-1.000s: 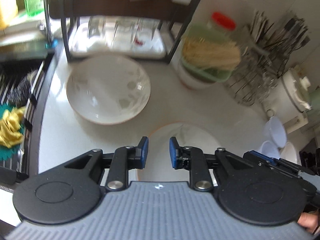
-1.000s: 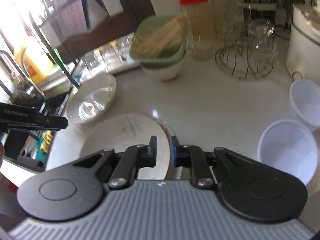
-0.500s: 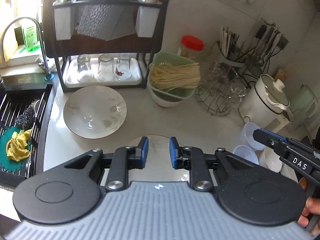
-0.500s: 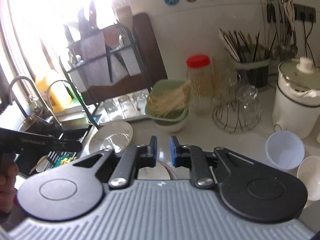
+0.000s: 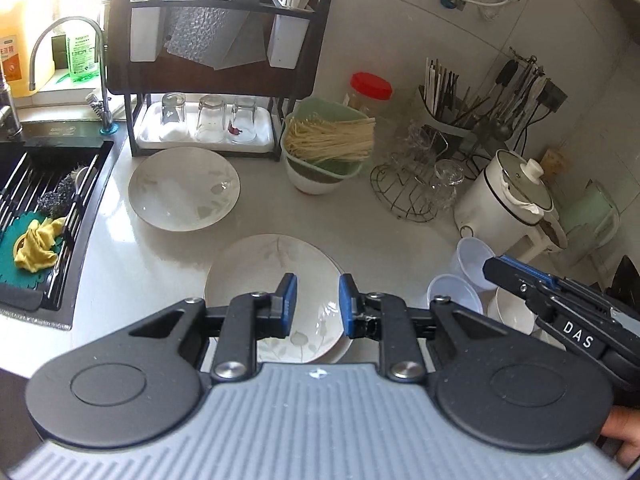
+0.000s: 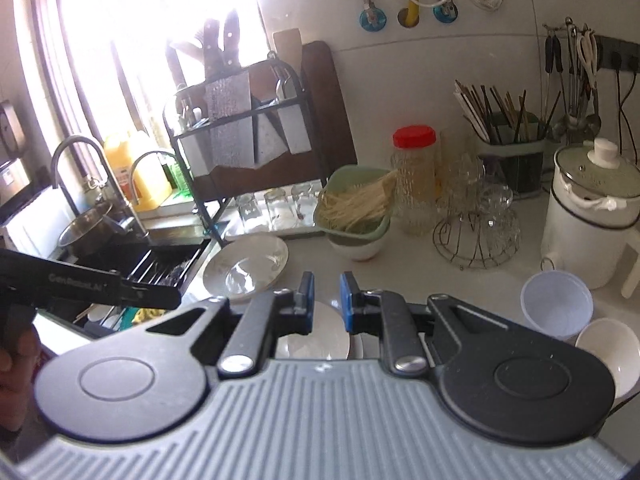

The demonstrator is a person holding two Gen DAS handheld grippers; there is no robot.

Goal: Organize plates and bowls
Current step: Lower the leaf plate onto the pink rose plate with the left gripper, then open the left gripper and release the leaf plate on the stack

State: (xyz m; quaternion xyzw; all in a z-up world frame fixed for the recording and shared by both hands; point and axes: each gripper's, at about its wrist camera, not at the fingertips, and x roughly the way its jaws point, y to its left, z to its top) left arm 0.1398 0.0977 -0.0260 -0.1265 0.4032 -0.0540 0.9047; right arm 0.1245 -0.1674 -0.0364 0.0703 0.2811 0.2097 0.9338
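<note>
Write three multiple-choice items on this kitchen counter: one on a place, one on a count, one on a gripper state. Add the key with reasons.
1. Where is the deep plate?
A. in the sink
B. on the counter in front of the glass rack
C. on the kettle

2. How many upturned glasses stand on the rack's white tray?
A. one
B. three
C. five

3. What is the left gripper doing?
A. open, above the near plate, holding nothing
B. clamped on a bowl
C. gripping the tap

Key: 1 B, it sits on the counter below the rack; 2 B, three show side by side; 3 A, a gap shows between the pads.
</note>
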